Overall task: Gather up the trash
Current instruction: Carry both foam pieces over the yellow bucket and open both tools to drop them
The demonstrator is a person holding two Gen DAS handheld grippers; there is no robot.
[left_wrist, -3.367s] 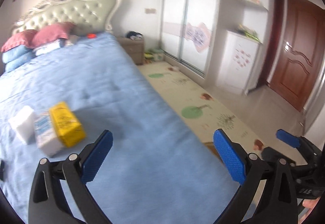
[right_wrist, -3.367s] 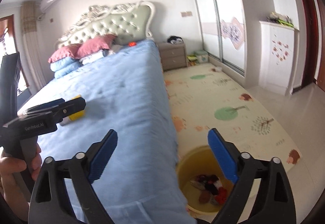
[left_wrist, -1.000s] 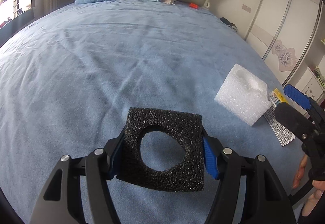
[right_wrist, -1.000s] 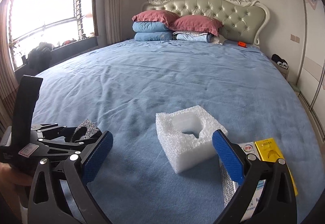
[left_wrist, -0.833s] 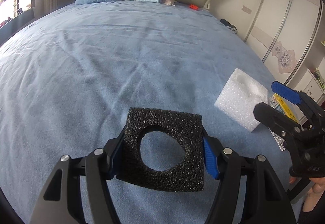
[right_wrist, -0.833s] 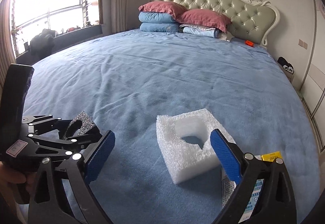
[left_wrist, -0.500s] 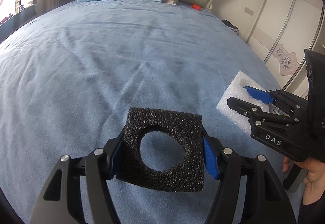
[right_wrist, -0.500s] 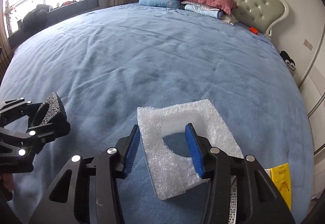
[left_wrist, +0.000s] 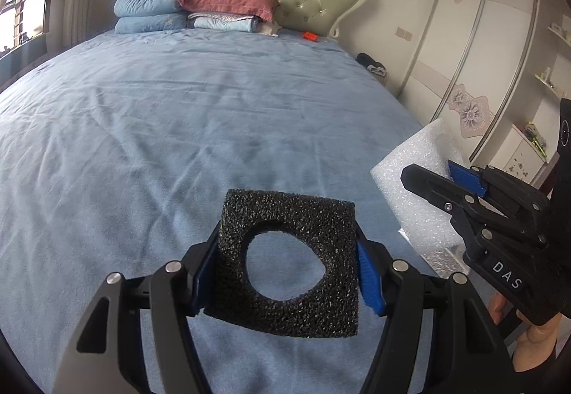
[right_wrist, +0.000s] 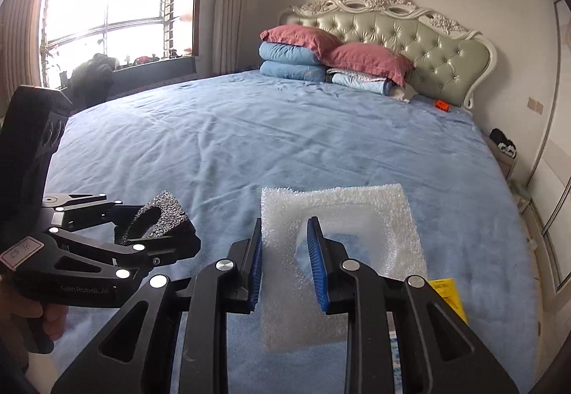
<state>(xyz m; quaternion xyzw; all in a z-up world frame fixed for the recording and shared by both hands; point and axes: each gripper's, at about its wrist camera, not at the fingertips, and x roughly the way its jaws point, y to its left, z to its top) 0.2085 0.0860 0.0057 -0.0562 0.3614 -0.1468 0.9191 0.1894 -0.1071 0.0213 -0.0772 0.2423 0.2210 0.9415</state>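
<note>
Left claw (left_wrist: 285, 269): clamped on the black foam (left_wrist: 289, 265) by its two side edges; the square, with its round hole, is held above the bed.
Right claw (right_wrist: 285, 262): narrow, gripping one wall of the white foam (right_wrist: 357, 212), one finger outside its edge, the other inside the cut-out.
White foam: raised off the bed at the right side, tilted.
Bed (left_wrist: 178, 115): wide, covered in a creased blue sheet; a yellow packet (right_wrist: 446, 294) lies on it near the right edge, under the white foam.
Head end: red and blue pillows (right_wrist: 314, 51) stacked against a tufted green headboard (right_wrist: 428, 37); a small orange thing beside them.
Room: bright window (right_wrist: 117, 15) with curtains on the left, sliding wardrobe (left_wrist: 474, 48) on the right.
</note>
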